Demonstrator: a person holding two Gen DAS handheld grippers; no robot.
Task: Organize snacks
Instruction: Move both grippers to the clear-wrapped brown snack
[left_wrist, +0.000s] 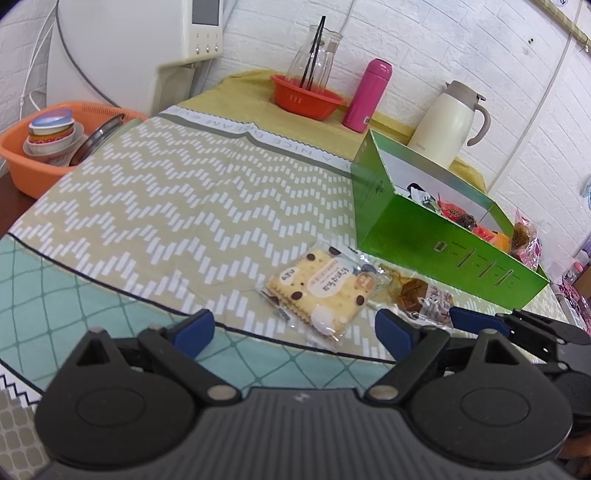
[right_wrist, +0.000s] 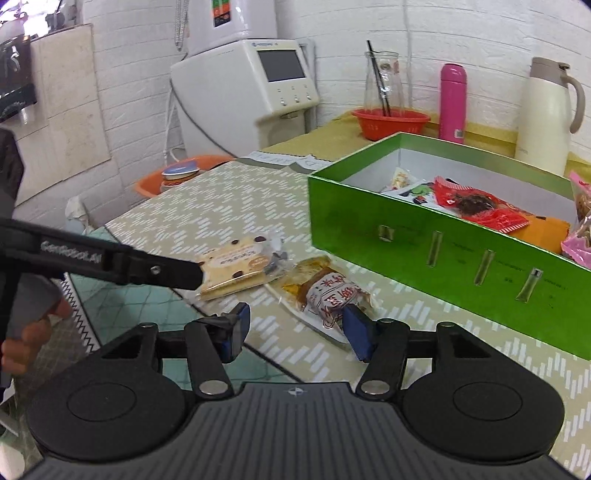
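- We see the left gripper (left_wrist: 293, 326), fingers spread, before the cracker packet (left_wrist: 320, 288).
- Right gripper (right_wrist: 293, 332), fingers apart, straddles the brown snack packet (right_wrist: 328, 291), contact unclear.
- Green box (right_wrist: 443, 251) just beside on the surface (left_wrist: 166, 206).

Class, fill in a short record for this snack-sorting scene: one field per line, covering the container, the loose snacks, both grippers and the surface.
container: green box, open, several wrapped snacks inside
loose snacks: cracker packet and brown snack packet, side by side before the box
left gripper: open, at the cracker packet
right gripper: open, at the brown snack packet
surface: patterned tablecloth
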